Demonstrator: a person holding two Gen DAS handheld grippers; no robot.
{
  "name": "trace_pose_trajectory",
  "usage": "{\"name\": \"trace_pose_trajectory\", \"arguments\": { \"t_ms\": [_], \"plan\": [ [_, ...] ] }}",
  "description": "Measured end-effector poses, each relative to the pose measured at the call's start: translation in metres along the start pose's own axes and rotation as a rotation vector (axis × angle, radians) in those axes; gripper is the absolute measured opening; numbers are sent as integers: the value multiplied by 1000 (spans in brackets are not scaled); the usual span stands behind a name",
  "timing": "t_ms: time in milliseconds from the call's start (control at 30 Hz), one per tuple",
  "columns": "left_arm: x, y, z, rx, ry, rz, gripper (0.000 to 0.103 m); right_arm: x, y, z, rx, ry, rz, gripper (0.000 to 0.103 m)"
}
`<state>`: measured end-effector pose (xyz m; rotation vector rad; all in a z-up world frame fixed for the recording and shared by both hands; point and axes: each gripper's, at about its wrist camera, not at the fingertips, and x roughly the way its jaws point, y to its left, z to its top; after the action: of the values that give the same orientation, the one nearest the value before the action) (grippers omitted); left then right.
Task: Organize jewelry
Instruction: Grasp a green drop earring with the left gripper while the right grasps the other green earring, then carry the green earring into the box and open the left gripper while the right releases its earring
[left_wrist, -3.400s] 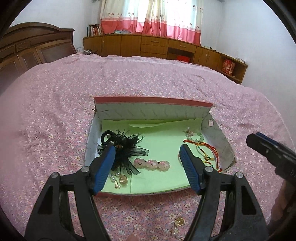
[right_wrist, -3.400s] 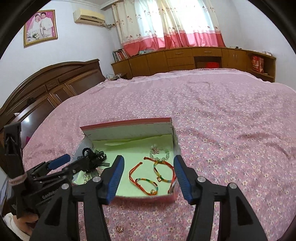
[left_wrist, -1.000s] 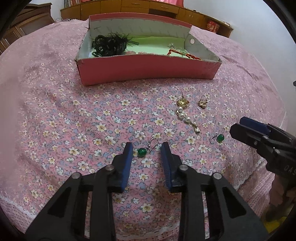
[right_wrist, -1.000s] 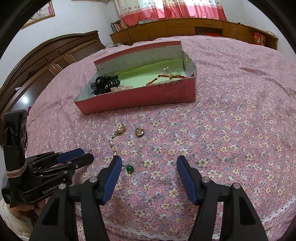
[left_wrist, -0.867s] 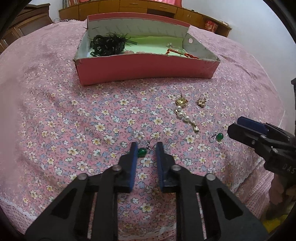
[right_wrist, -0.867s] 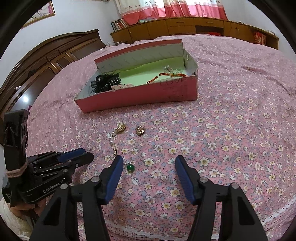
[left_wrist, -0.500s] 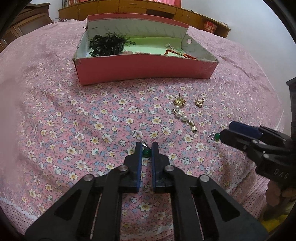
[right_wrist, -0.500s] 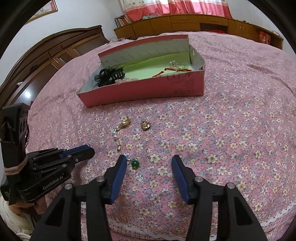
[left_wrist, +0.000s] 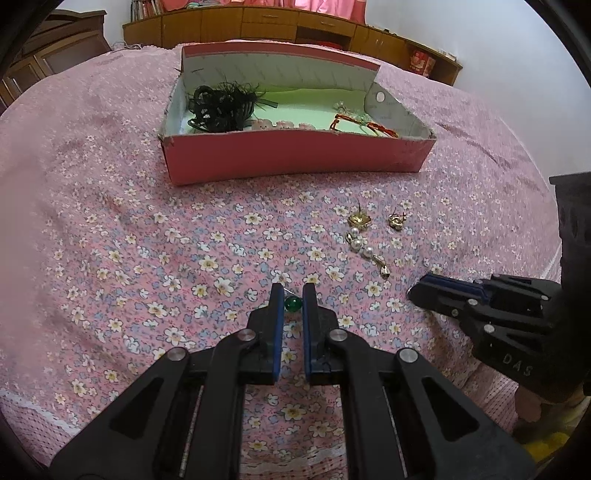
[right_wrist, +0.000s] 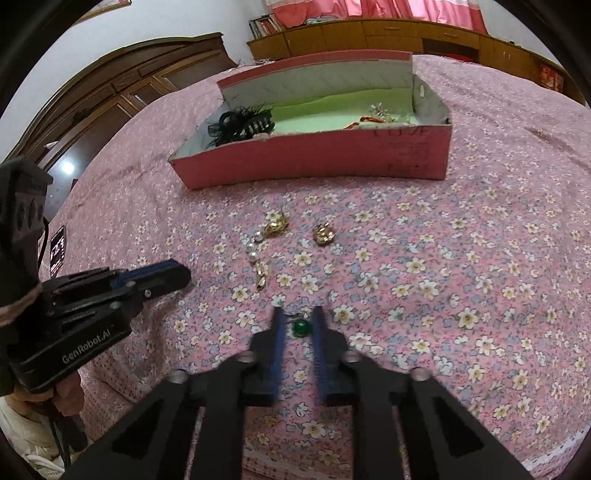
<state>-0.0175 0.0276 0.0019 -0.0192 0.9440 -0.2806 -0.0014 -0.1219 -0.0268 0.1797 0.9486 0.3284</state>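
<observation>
Down at the tips of the left gripper (left_wrist: 293, 293), the blue pads are pinched in as far as they go, with the green earring (left_wrist: 293, 303) caught between them. The bead fills the slot and its wire hook pokes out toward the far side. We read that as a firm grip low on the bedspread (left_wrist: 155, 236), the fingers angled down so the bead cannot roll off.

Over on the right gripper (right_wrist: 298, 314), the jaws have just been closing. They now stand as a narrow slot around the second green earring (right_wrist: 301, 328). The view is smeared, so we cannot tell whether the pads bite the bead yet or only frame it.

Moving outward, both hands sit at the near edge of the bed, left and right, one to each bead. That suggests we are lifting the matching pair together.

A little farther off, between the grippers and the box, lie the pearl drop earring (left_wrist: 364, 245) and the small gold earring (left_wrist: 396, 220), loose on the cloth and not yet collected.

Beyond them sits the pink box (left_wrist: 295, 158), its lid flap standing up at the far side. It holds a black hair ornament (left_wrist: 221, 107) at the left end and red cord bracelets (left_wrist: 365, 125) at the right. We judge the green middle to be the free spot for earrings.
</observation>
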Motion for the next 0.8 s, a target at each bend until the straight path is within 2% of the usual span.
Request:
{"name": "trace_pose_trajectory", "arguments": {
  "t_ms": [367, 800],
  "plan": [
    [-11, -2, 13, 1, -49, 24, 1, -15, 0, 4, -21, -55, 28, 11],
    [-29, -13, 40, 27, -150, 32, 1, -50, 4, 24, -91, -216, 13, 11]
  ]
}}
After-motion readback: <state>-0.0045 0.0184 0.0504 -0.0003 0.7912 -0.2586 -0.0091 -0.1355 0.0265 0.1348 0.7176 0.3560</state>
